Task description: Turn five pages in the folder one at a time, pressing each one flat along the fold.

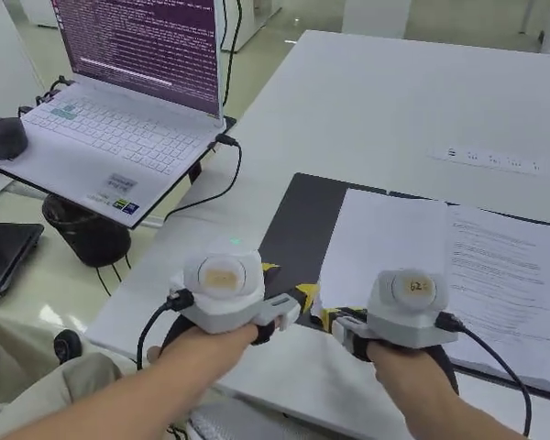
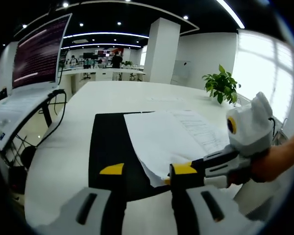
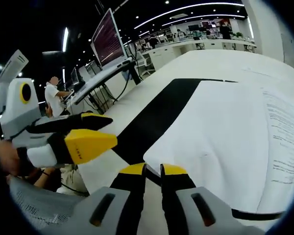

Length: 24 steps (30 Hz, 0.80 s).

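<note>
An open folder with a black cover lies on the white table. One sheet stands lifted from it, blank back up, over the printed page. In the right gripper view my right gripper sits at the sheet's lower corner, jaws almost together on its edge. In the left gripper view my left gripper hovers open over the black cover, with the sheet's corner just inside its right finger. In the head view the left gripper and right gripper nearly touch.
An open laptop with a mouse stands on a stand at the far left, its cable trailing onto the table. A power strip lies beyond the folder. The table's front edge runs just under my hands.
</note>
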Motion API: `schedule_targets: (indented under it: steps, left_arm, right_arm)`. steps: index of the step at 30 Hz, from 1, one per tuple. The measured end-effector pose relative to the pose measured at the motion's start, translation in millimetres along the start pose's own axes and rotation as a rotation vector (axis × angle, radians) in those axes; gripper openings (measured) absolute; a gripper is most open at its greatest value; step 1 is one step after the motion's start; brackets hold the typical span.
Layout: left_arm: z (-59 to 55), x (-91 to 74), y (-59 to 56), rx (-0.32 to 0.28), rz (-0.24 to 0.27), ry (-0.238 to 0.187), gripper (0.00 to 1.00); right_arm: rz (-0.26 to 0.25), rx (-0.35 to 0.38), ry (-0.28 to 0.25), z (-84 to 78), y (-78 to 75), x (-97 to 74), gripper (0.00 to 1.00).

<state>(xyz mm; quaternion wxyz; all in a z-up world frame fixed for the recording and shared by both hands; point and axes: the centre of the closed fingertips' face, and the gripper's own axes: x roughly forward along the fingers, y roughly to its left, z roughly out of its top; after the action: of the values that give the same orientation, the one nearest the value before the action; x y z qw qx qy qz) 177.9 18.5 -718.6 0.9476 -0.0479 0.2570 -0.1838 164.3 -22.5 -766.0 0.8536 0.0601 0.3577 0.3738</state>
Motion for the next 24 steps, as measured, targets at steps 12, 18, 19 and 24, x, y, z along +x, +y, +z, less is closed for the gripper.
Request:
schedule_targets:
  steps: [12, 18, 19, 24]
  left_arm:
    - [-21.3, 53.0, -34.2, 0.094, -0.062, 0.109, 0.32]
    - [-37.8, 63.2, -33.8, 0.107, -0.012, 0.145, 0.31]
    - [-41.2, 63.7, -33.9, 0.107, -0.007, 0.151, 0.30]
    - [-49.4, 62.6, -31.0, 0.115, 0.021, 0.161, 0.29]
  right_arm:
    - [-0.086, 0.100, -0.163, 24.6, -60.6, -49.5, 0.01]
    - [-0.134, 0.130, -0.189, 33.6, -89.3, -57.4, 0.00]
    - [-0.142, 0.134, -0.190, 34.8, -94.2, -57.6, 0.00]
    - [-0.164, 0.165, -0.206, 39.6, -111.3, -58.4, 0.00]
